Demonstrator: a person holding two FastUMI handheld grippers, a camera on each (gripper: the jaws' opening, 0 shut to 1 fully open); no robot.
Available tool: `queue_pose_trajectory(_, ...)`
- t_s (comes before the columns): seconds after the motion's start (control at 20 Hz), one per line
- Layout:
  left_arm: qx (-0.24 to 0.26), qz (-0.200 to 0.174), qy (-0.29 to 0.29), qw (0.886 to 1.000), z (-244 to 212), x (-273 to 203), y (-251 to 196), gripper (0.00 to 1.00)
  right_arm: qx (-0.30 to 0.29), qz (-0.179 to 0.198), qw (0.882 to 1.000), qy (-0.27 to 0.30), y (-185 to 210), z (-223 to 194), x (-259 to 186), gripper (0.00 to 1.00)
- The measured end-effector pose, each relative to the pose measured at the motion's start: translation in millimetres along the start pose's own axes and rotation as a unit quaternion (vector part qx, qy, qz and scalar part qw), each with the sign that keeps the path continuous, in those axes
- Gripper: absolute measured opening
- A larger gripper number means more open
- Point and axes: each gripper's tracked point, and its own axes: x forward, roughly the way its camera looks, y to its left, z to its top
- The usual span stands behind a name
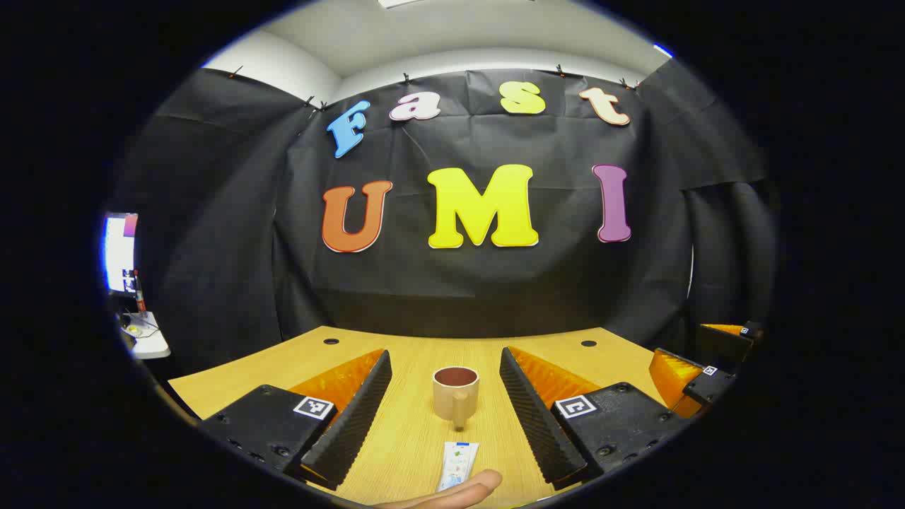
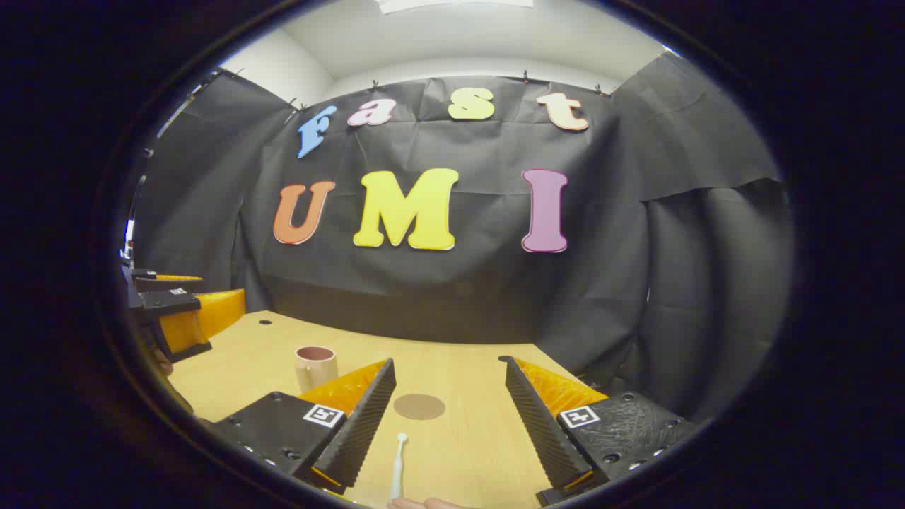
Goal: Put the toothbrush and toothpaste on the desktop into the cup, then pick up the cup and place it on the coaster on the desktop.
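Tan round cup [image 1: 455, 393] stands just past the white toothpaste tube [image 1: 457, 464]. My left gripper [image 1: 452, 417] is spread wide, holding nothing. I should come down slowly around the tube and pinch its middle.

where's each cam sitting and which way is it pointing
Left gripper view: rides the left gripper, looking forward over the desk at the cup and toothpaste; its open fingers and a fingertip show, with the right gripper farther off.
Right gripper view: rides the right gripper, facing the coaster and toothbrush; open fingers show, with the left gripper farther off.
Shared: cup, desk, booth wall.
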Motion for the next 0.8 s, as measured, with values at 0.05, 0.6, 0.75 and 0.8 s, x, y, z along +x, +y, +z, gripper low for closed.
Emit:
queue_pose_trajectory(0.05, -0.009, 0.006, 0.002, 1.000, -2, 2, 3, 0.98, 0.002, -0.002, 1.000, 0.002, -3, 0, -1, 0.95)
queue_pose_trajectory(0.6, 0.020, 0.031, 0.015, 0.999, -19, -6, 19, 0.98, 0.012, -0.008, 1.000, -0.019, -27, 7, -12, 0.94)
queue_pose_trajectory(0.75, 0.013, 0.023, 0.022, 0.999, -23, -7, 20, 0.98, 0.001, -0.008, 1.000, -0.027, -25, 11, -15, 0.96)
queue_pose_trajectory(0.8, 0.013, 0.024, 0.023, 0.999, -23, -7, 20, 0.98, 0.000, -0.009, 1.000, -0.029, -25, 12, -17, 0.94)
